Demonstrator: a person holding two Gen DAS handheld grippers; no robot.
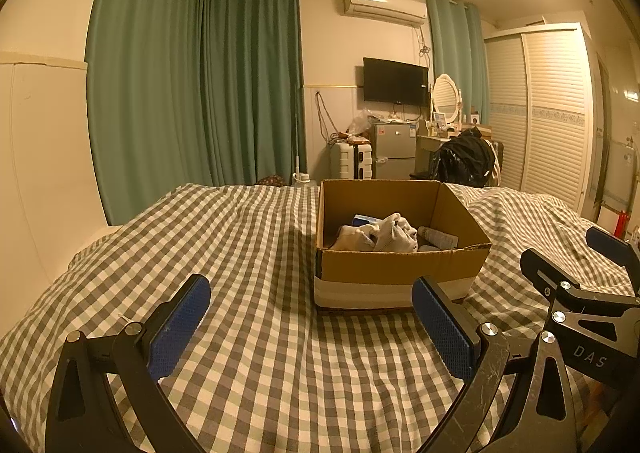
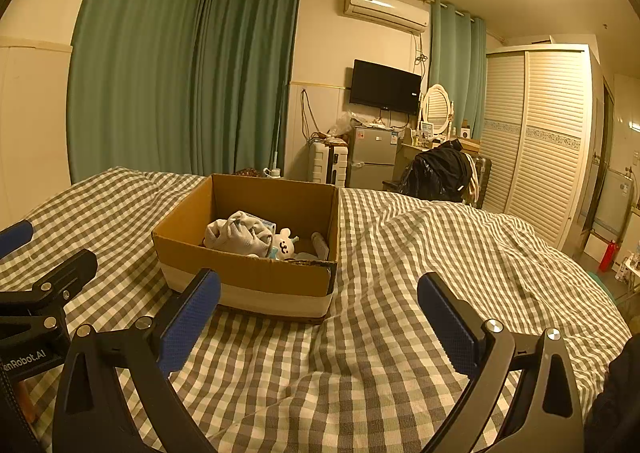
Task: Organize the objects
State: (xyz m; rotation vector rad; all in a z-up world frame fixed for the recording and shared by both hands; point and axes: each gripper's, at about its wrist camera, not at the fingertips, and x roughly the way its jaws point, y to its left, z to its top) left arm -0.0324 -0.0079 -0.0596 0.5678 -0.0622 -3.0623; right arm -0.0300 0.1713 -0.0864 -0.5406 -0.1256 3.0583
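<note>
An open cardboard box [image 1: 396, 265] stands on the checked bed cover; it also shows in the right wrist view [image 2: 256, 277]. Inside lie a crumpled white cloth [image 1: 384, 235] [image 2: 238, 235], a small white toy figure [image 2: 285, 243], a blue item [image 1: 364, 219] and a grey tube [image 1: 438, 239]. My left gripper [image 1: 316, 307] is open and empty, hovering over the bed just in front of the box. My right gripper [image 2: 320, 303] is open and empty, in front of the box's right corner. Each gripper also shows at the edge of the other's view.
The checked bed cover [image 2: 420, 253] is rumpled, with a raised fold to the right of the box. Green curtains [image 1: 192, 81], a small fridge [image 1: 394, 151], a TV [image 1: 395, 81], a chair with black clothing [image 1: 466, 163] and a louvred wardrobe [image 1: 540, 109] stand beyond the bed.
</note>
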